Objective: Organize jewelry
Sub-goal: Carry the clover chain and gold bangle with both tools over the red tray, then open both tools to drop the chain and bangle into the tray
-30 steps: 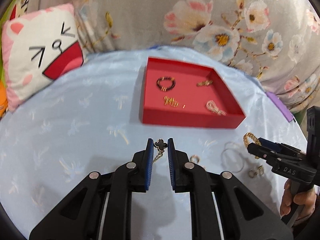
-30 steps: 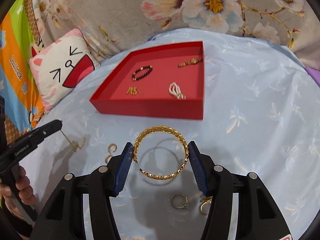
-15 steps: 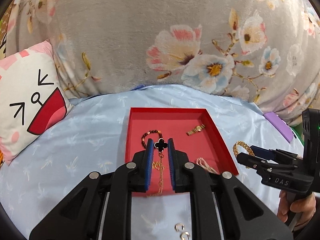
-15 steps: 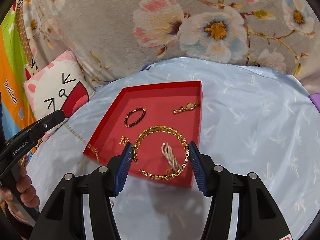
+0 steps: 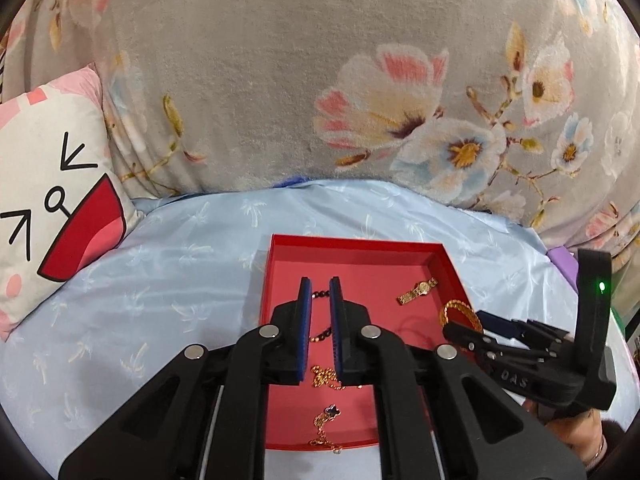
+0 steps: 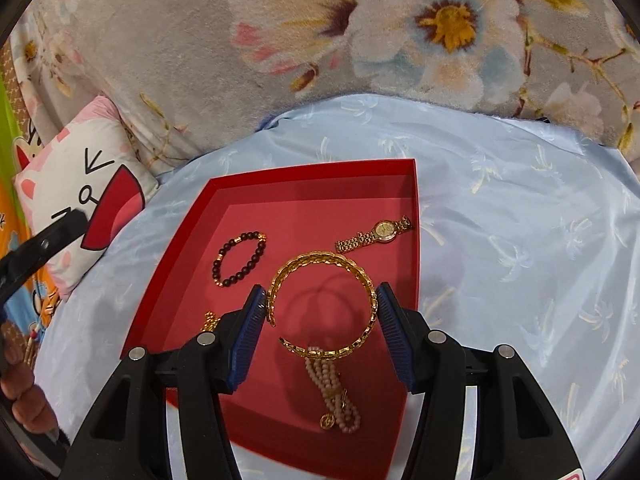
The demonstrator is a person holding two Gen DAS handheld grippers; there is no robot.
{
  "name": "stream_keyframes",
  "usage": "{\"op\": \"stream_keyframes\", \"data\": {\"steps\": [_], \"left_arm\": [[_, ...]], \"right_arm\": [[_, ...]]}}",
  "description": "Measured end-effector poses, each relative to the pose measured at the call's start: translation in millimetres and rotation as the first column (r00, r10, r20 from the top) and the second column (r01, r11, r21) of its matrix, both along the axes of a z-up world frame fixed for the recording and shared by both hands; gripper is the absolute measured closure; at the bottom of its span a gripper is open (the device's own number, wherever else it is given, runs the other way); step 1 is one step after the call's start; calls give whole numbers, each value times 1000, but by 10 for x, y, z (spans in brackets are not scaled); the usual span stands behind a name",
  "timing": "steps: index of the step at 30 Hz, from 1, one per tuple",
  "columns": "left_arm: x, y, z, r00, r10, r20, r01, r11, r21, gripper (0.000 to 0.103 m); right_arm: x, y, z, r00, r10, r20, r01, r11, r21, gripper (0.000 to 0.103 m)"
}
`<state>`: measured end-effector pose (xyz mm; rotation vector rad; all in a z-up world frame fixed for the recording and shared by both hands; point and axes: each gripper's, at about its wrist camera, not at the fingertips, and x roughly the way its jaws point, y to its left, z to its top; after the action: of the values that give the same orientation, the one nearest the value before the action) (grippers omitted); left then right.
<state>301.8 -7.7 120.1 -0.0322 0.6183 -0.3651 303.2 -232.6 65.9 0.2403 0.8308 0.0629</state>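
Observation:
A red tray (image 5: pixel 360 246) (image 6: pixel 312 176) lies on the light blue sheet. My left gripper (image 5: pixel 319 286) hovers over it, open by a narrow gap and empty. The clover necklace (image 5: pixel 329 420) lies in the tray's near part, below the fingers. My right gripper (image 6: pixel 320 300) is shut on a gold chain bangle (image 6: pixel 320 260) and holds it above the tray; it also shows in the left wrist view (image 5: pixel 460 312). In the tray lie a dark bead bracelet (image 6: pixel 240 258), a gold watch (image 6: pixel 376 234), a pearl bracelet (image 6: pixel 332 392) and a small gold chain (image 5: pixel 326 376).
A floral grey blanket (image 5: pixel 320 80) rises behind the sheet. A cat-face pillow (image 5: pixel 48 184) (image 6: pixel 76 200) lies to the left. A purple object (image 5: pixel 562 260) sits at the right edge of the sheet. The right gripper's body (image 5: pixel 560 348) is close beside the left gripper.
The left gripper moved over the tray and let go of the clover necklace, which now lies in the tray. The right gripper carried the gold bangle forward to above the tray.

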Motion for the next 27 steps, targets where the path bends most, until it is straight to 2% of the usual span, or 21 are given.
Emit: {"op": "stream_keyframes", "data": {"steps": [2,4,7,13,19,23,27], "left_arm": [[-14,9,-72,1000,-1,-17,2,1000,7,89],[-21,34,-146,999,3,-37,-3,1000,5,79],[-27,58,-253,998,16,-55,-15,1000,6,72],[-14,109,-412,995,29,-94,-28,1000,11,70],[-157,203,-463,995,31,-100,-29,999,15,70],[-374,256,-494,995,30,-94,-27,999,33,62],[-630,287,-544,995,29,-91,-25,999,47,58]], "right_arm": [[56,7,-57,1000,0,-14,0,1000,-9,48],[112,18,-125,999,0,-33,-1,1000,-18,48],[180,21,-212,998,4,-59,-5,1000,-15,47],[108,-18,-194,999,0,-37,1,1000,2,47],[-288,-90,29,1000,-1,30,1,1000,-4,46],[-663,-150,153,998,4,59,-5,1000,6,45],[-1101,-219,160,998,5,62,-6,1000,18,44]]}}
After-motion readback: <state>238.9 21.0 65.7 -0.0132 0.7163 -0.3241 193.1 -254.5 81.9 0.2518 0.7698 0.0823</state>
